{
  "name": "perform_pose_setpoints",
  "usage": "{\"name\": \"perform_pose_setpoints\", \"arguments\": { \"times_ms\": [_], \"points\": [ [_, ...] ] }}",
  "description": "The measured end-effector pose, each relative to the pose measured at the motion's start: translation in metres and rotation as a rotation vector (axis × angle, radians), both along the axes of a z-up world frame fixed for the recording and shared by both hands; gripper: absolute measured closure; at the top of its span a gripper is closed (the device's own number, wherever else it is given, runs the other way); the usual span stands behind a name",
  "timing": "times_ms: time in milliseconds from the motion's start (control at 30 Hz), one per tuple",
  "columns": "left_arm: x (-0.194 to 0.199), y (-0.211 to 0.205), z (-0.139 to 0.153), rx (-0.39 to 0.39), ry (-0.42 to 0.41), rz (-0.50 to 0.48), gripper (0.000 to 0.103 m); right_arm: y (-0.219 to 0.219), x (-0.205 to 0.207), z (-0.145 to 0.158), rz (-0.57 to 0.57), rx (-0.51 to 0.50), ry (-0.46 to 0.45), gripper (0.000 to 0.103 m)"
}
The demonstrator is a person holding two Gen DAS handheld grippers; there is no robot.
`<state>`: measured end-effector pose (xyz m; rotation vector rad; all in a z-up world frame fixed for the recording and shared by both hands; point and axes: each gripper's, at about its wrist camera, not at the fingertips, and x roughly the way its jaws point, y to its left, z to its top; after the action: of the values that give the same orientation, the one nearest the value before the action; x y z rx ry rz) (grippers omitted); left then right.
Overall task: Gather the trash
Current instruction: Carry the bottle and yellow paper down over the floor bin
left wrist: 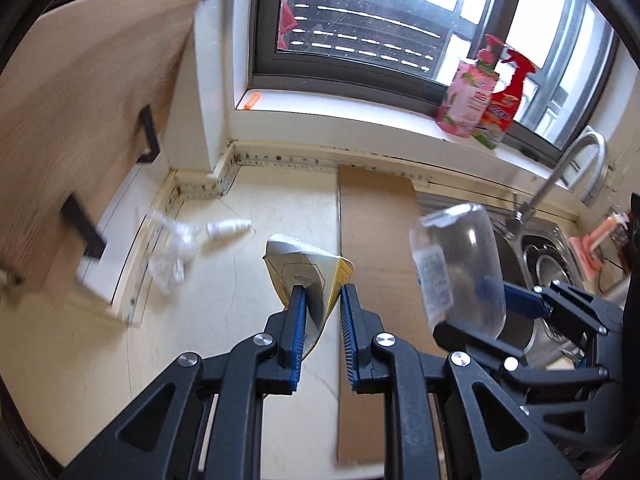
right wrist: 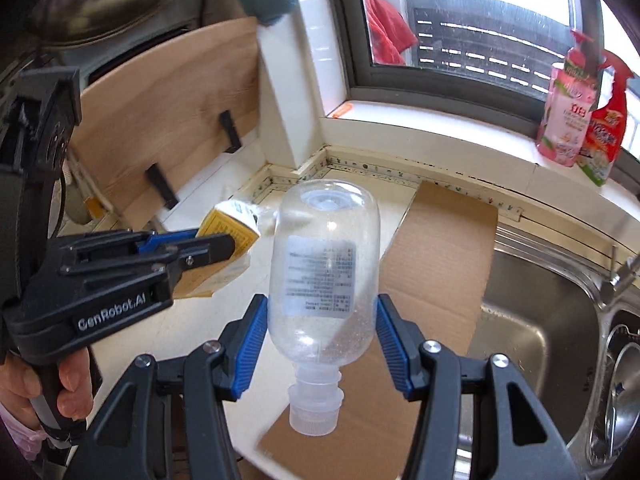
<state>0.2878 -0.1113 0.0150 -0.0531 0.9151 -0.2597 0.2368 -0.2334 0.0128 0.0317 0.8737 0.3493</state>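
My left gripper (left wrist: 323, 294) is shut on a flattened yellow-and-white carton (left wrist: 306, 276) and holds it above the counter; the carton also shows in the right wrist view (right wrist: 228, 232). My right gripper (right wrist: 322, 308) is shut on a clear plastic bottle (right wrist: 324, 268), held neck toward the camera; the bottle also shows in the left wrist view (left wrist: 458, 264). A crumpled clear plastic wrapper (left wrist: 170, 252) and a small white bottle (left wrist: 228, 228) lie on the counter near the back left corner.
A cardboard sheet (left wrist: 374, 220) lies on the cream counter (left wrist: 240, 320) beside the steel sink (right wrist: 532, 320) with its faucet (left wrist: 572, 168). A wooden board (left wrist: 80, 120) leans at the left. Pink and red cleaner bottles (left wrist: 480, 92) stand on the window sill.
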Motion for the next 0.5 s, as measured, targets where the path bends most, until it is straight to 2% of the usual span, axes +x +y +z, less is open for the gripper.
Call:
{"name": "perform_pose_setpoints", "arguments": {
  "times_ms": [267,367,500],
  "points": [
    [-0.117,0.035,0.004,-0.039,0.006,-0.001,0.088,0.031,-0.101,0.023,0.035,-0.093,-0.058,0.049],
    [-0.158,0.052,-0.001,-0.048,0.008,0.004,0.088,0.045,-0.133,0.021,0.048,-0.125,-0.056,0.049],
    [-0.205,0.071,-0.017,-0.039,0.016,0.009,0.088,0.070,-0.178,0.001,0.085,-0.161,-0.018,0.049]
  ]
}}
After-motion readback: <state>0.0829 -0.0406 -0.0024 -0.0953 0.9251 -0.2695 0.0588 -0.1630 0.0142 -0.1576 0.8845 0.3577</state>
